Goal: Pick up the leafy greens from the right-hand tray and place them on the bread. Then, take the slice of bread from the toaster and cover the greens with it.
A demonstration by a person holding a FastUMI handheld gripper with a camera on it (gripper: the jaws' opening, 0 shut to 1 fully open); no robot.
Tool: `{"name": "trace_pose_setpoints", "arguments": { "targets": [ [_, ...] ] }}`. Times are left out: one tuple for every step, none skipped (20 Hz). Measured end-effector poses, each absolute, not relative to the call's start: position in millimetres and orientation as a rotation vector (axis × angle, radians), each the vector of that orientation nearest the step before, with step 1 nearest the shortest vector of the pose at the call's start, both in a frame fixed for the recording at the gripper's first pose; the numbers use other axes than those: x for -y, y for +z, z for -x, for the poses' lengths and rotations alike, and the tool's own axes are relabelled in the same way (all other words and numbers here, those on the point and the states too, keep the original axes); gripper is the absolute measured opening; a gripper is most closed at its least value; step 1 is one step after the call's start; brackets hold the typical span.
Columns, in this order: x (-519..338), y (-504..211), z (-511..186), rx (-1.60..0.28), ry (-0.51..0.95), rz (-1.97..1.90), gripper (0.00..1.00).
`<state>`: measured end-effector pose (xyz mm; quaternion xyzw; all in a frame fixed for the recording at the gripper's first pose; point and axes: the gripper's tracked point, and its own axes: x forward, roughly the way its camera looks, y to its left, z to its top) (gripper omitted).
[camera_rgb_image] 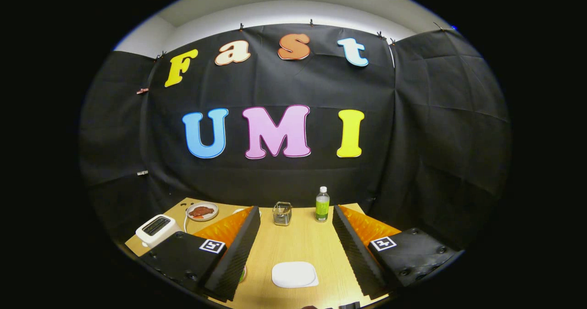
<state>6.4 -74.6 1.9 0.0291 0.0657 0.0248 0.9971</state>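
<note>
My gripper point(296, 210) is open, held above a light wooden table point(302, 240), and nothing lies between its widely spread fingers. A white toaster point(156, 228) stands at the table's left edge, left of the left finger; its top slot looks dark, and I cannot tell whether bread is in it. A white rounded tray point(294, 274) lies on the table low between the fingers and looks bare. A small sliver of green point(242, 274) peeks out beside the left finger; the finger hides the rest.
A small plate with reddish-brown food point(202, 211) sits at the back left, behind the toaster. A metal wire holder point(282, 213) and a green-labelled bottle point(322, 204) stand at the table's far edge, against the black cloth wall.
</note>
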Motion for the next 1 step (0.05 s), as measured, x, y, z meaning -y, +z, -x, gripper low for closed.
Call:
{"name": "trace_pose_setpoints", "arguments": {
  "targets": [
    [73.5,-0.3,-7.1,-0.142,0.055,-0.061,0.99]
  ]
}}
